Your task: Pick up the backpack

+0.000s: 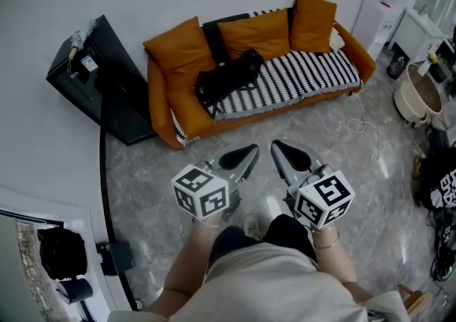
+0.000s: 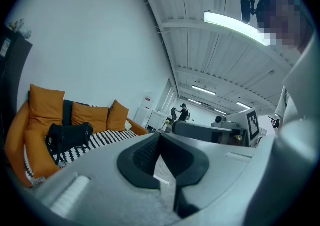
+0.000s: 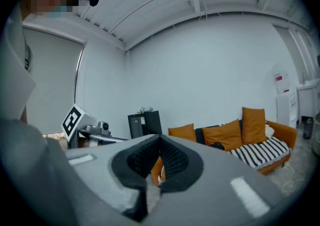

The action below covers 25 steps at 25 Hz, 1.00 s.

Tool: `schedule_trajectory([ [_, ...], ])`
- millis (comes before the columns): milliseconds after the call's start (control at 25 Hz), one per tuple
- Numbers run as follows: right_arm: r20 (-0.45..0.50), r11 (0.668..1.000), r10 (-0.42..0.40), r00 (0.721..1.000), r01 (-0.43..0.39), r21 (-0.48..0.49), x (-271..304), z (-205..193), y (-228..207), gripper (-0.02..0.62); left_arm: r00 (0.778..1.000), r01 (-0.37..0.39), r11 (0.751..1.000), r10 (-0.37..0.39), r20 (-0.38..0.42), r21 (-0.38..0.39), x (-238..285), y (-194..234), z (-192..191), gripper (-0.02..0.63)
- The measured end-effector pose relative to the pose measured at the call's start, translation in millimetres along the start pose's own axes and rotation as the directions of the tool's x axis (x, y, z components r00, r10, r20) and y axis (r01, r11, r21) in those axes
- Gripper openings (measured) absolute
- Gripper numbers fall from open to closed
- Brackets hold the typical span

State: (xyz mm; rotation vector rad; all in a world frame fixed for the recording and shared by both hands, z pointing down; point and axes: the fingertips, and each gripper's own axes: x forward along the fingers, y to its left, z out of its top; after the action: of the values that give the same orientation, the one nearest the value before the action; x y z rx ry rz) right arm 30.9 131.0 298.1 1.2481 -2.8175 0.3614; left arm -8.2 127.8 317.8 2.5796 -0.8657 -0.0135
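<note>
A black backpack (image 1: 228, 77) lies on the left half of an orange sofa (image 1: 165, 96) with a striped seat cover, against the far wall. It also shows in the left gripper view as the backpack (image 2: 67, 137) on the seat, and only its top edge shows in the right gripper view, the backpack (image 3: 218, 145). My left gripper (image 1: 252, 149) and right gripper (image 1: 275, 145) are held side by side over the grey floor, well short of the sofa. Both point toward it. Both are shut with nothing between the jaws.
A black cabinet (image 1: 96, 82) stands left of the sofa. A white cable (image 1: 367, 128) trails on the floor at the sofa's right end, near a beige tub (image 1: 417, 96) and white units (image 1: 420, 28). Dark bags (image 1: 436, 178) sit at the right edge.
</note>
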Motion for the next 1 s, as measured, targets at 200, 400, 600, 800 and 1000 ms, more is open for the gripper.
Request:
schedule_trajectory([
  [200, 0.032, 0.996, 0.026, 0.999, -0.029, 0.081, 35, 1, -23, 0.002, 1.0, -0.002, 0.999, 0.002, 0.003, -0.054, 15, 41, 4, 0.006],
  [400, 0.011, 0.996, 0.046, 0.999, -0.047, 0.07, 84, 3, -48, 0.002, 0.999, -0.046, 0.996, 0.046, 0.004, -0.079, 30, 90, 11, 0.006],
  [600, -0.011, 0.993, 0.078, 0.997, -0.076, 0.09, 131, 4, -100, 0.002, 0.996, -0.09, 0.994, 0.09, -0.009, -0.058, 69, 142, 30, 0.006],
  [800, 0.006, 0.99, 0.101, 0.995, -0.102, 0.099, 194, 35, -165, 0.002, 0.991, -0.133, 0.989, 0.134, 0.002, -0.063, 122, 203, 65, 0.006],
  [1000, -0.004, 0.986, 0.163, 0.987, -0.163, 0.046, 245, 64, -222, 0.002, 0.981, -0.188, 0.979, 0.19, 0.023, -0.076, 178, 255, 96, 0.006],
])
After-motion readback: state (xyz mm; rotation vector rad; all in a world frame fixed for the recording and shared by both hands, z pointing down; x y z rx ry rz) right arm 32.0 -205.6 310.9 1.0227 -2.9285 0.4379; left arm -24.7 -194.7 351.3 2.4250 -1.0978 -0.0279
